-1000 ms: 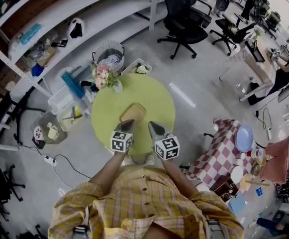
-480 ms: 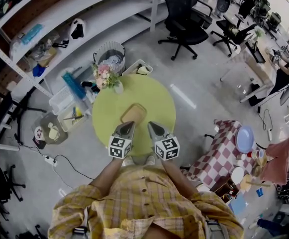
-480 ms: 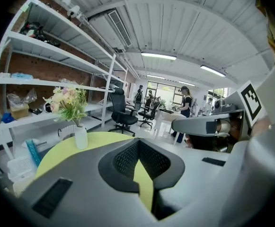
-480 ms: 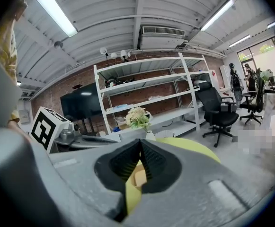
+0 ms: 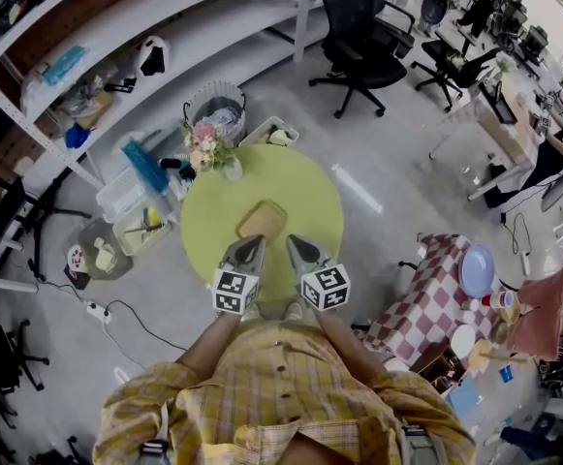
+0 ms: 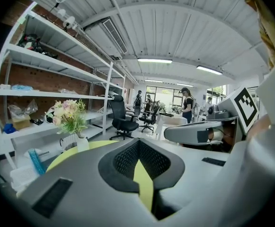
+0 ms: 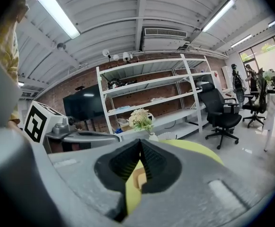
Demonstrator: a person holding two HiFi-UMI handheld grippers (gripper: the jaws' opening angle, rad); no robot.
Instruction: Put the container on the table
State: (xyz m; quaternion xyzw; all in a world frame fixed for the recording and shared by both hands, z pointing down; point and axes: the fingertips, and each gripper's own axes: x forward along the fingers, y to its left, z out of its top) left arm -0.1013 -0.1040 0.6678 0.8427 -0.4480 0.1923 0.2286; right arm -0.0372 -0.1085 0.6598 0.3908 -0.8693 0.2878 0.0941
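Note:
A tan, shallow rectangular container [image 5: 261, 221] lies on the round green table [image 5: 305, 187], near its middle. My left gripper [image 5: 250, 244] and right gripper [image 5: 297, 243] hover side by side over the table's near edge, just short of the container, both shut and holding nothing. In the left gripper view the gripper [image 6: 138, 148] has its jaws closed, only green table showing in the slit, and the right gripper's body [image 6: 189, 133] crosses at the right. In the right gripper view the gripper [image 7: 139, 148] is closed too, with a sliver of the container [image 7: 139, 178] visible through the slit.
A vase of flowers [image 5: 206, 148] stands at the table's far left edge. Behind it are a wire basket [image 5: 213, 105], plastic bins [image 5: 131, 201] and white shelving [image 5: 116, 27]. A black office chair [image 5: 359, 42] is beyond, and a checked-cloth table with dishes [image 5: 446, 289] at the right.
My left gripper has drawn back slightly toward the person's body. The right gripper and the container have stayed where they were.

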